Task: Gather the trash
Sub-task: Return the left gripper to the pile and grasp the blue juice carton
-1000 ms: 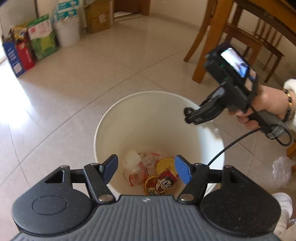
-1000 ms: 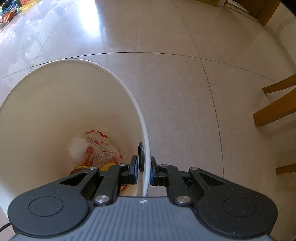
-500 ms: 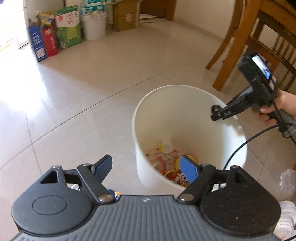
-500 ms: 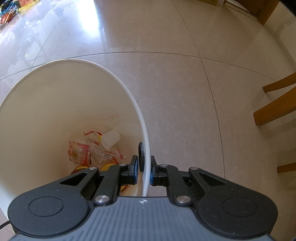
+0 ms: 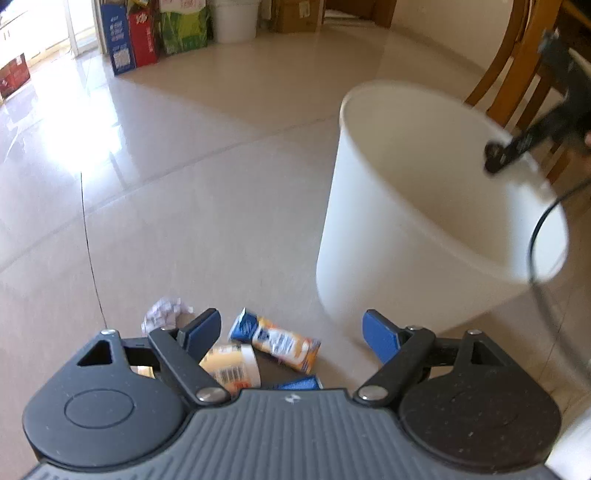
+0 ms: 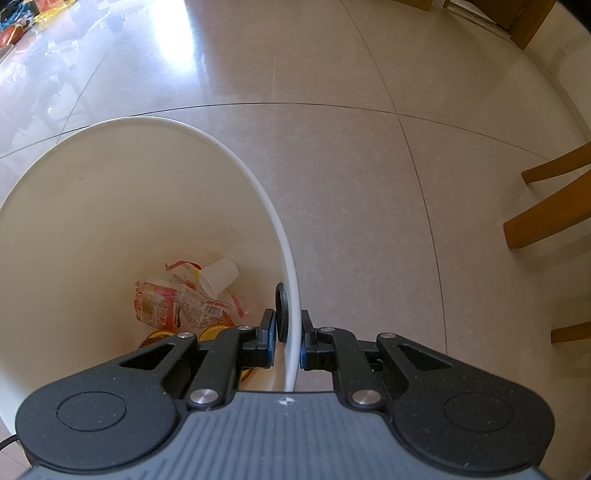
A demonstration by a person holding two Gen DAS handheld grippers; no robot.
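Observation:
A white bin (image 5: 424,221) stands on the tiled floor. My right gripper (image 6: 288,339) is shut on the bin's rim (image 6: 291,295), one pad inside and one outside. It also shows as a dark blur (image 5: 495,162) at the far rim. Inside the bin lie a white cup (image 6: 219,275) and red wrappers (image 6: 159,306). My left gripper (image 5: 291,328) points down at the floor left of the bin. Its jaws are opening, with nothing pressed between them. Below it lie an orange-and-blue packet (image 5: 275,343), a yellow tub (image 5: 229,365) and crumpled paper (image 5: 162,314).
Wooden chair legs (image 5: 517,66) stand behind the bin and at the right edge (image 6: 546,221) in the right wrist view. Coloured boxes (image 5: 147,37) and a white bucket (image 5: 234,18) line the far wall. A black cable (image 5: 535,240) hangs over the bin's right side.
My left gripper has swung from above the bin to the left and down over the floor trash, its jaws wider. A white cup has appeared in the bin. The right gripper has not moved.

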